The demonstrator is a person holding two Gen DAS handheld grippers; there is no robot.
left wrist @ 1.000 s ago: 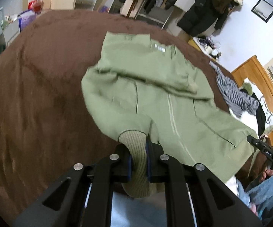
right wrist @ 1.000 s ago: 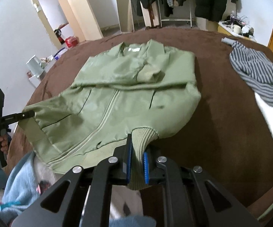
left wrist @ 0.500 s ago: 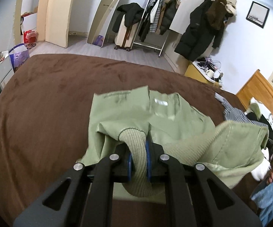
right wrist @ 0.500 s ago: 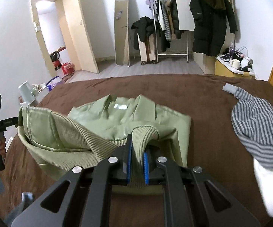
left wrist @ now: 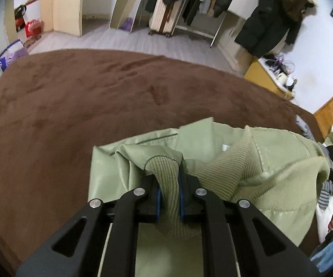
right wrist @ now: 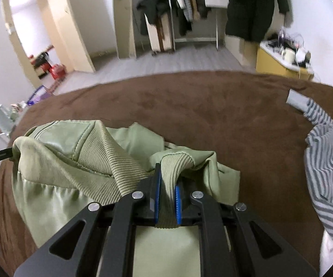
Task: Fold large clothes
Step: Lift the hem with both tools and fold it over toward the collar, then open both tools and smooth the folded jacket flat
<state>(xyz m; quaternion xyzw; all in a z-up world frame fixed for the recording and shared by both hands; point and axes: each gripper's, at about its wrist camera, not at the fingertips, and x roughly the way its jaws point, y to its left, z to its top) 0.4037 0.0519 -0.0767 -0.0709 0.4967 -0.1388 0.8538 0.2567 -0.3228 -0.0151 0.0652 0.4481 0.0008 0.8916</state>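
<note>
A light green jacket (left wrist: 125,161) with a ribbed knit hem lies on a brown bedspread (left wrist: 74,92). My left gripper (left wrist: 168,191) is shut on the ribbed hem (left wrist: 166,180) at one bottom corner. My right gripper (right wrist: 167,196) is shut on the ribbed hem (right wrist: 173,164) at the other corner. Both hold the hem lifted and carried over the upper part of the jacket (right wrist: 58,161). The ribbed band (left wrist: 235,159) sags between the two grippers. The collar and the jacket front are mostly hidden under the raised hem.
A grey-and-white striped garment (right wrist: 325,161) lies on the bedspread to the right. Beyond the bed are a clothes rack (left wrist: 198,2), a suitcase (left wrist: 162,16), a yellow cabinet (right wrist: 279,64) and a hanging black coat (left wrist: 270,20).
Both grippers have carried the jacket's bottom hem up and forward over the jacket toward the collar. The jacket, spread full length a second ago, now lies doubled over.
</note>
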